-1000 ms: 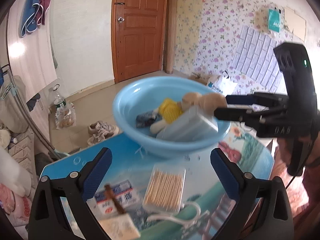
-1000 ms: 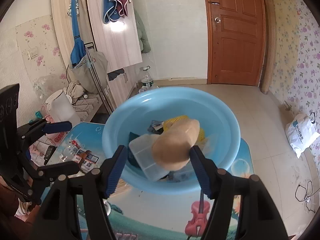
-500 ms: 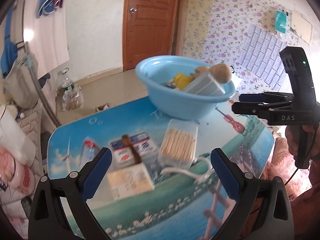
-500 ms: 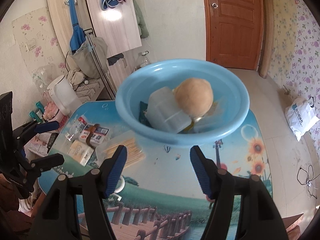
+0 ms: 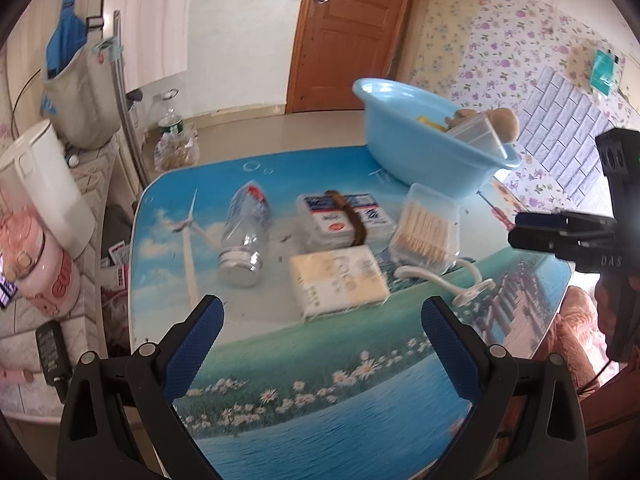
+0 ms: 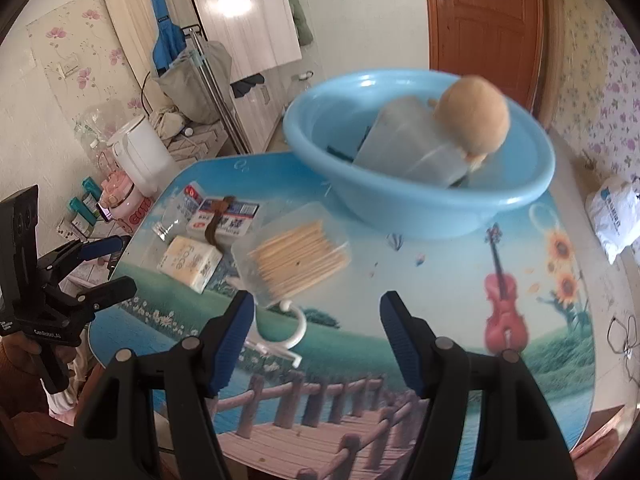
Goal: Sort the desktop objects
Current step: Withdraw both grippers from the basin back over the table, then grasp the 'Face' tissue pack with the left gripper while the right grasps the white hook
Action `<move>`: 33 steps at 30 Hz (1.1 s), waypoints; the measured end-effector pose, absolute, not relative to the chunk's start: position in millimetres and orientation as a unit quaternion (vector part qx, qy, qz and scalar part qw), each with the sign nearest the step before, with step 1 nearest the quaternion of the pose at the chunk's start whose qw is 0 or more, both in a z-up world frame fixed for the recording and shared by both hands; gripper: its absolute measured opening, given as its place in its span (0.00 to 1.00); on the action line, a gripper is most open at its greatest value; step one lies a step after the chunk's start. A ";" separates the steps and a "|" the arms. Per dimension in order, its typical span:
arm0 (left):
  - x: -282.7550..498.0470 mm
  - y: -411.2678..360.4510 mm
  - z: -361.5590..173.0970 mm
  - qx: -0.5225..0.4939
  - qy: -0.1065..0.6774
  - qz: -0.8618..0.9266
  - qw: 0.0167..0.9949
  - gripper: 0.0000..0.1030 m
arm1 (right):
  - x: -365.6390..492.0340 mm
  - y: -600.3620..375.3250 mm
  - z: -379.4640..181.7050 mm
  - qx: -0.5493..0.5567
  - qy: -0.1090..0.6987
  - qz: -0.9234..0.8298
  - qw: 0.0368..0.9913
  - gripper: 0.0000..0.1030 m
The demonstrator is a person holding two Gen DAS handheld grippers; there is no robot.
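A light blue basin (image 5: 420,156) (image 6: 420,204) stands at the table's far side. In it lie a tan round soft thing (image 6: 472,116) and a clear lidded box (image 6: 408,148). Nearer lie a clear box of toothpicks (image 5: 426,232) (image 6: 300,256), a white hook (image 5: 440,276) (image 6: 280,332), a pale yellow pack (image 5: 338,280) (image 6: 190,260), tissue packs with a brown band (image 5: 344,220) and a clear bottle (image 5: 244,236) on its side. My left gripper (image 5: 322,344) (image 6: 108,268) is open and empty, short of the yellow pack. Equally open and empty, my right gripper (image 6: 316,340) (image 5: 514,230) hovers just behind the hook.
The table (image 6: 440,292) has a printed glass top with rounded edges. A white kettle (image 5: 40,184) and a pink container (image 5: 44,268) stand on a low surface at the left. On the floor to the right lies a white plastic bag (image 6: 616,216).
Both grippers have drawn back from the basin and sunk towards the table's near side. The tan thing, seen between my right fingers a second ago, now lies in the basin.
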State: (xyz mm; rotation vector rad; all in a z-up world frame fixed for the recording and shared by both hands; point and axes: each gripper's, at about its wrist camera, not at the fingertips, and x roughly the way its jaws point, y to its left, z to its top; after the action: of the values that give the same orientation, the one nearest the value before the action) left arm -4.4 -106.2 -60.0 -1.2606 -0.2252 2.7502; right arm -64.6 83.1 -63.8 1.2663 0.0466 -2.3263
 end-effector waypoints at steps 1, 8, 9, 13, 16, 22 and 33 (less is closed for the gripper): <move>-4.1 -106.1 -61.6 -0.416 -0.075 0.905 0.053 0.97 | -63.3 80.4 -67.0 0.468 0.018 -0.849 0.245 0.63; -7.5 -93.2 -70.5 -0.425 -0.068 0.900 0.069 0.97 | -57.5 66.1 -80.7 0.487 0.034 -0.839 0.242 0.63; -7.5 -91.7 -71.3 -0.427 -0.068 0.899 0.070 0.97 | -57.0 65.0 -81.5 0.487 0.038 -0.839 0.241 0.63; -9.1 -89.8 -74.8 -0.434 -0.067 0.895 0.074 0.97 | -57.4 63.5 -85.2 0.492 0.039 -0.839 0.231 0.64; -9.8 -86.7 -77.9 -0.442 -0.060 0.892 0.074 0.97 | -57.8 60.1 -91.8 0.503 0.036 -0.834 0.225 0.69; -10.1 -80.7 -81.4 -0.450 -0.056 0.888 0.073 0.97 | -50.9 45.4 -97.9 0.505 0.054 -0.827 0.243 0.69; 0.8 -90.6 -86.1 -0.451 -0.067 0.888 0.064 0.97 | -54.7 51.5 -106.7 0.507 0.055 -0.832 0.218 0.69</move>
State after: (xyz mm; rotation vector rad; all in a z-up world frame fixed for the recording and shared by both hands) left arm 0.8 -90.6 -86.1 -1.3623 -0.2025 2.6808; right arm -54.7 51.5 -106.7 1.4031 0.1513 -2.3048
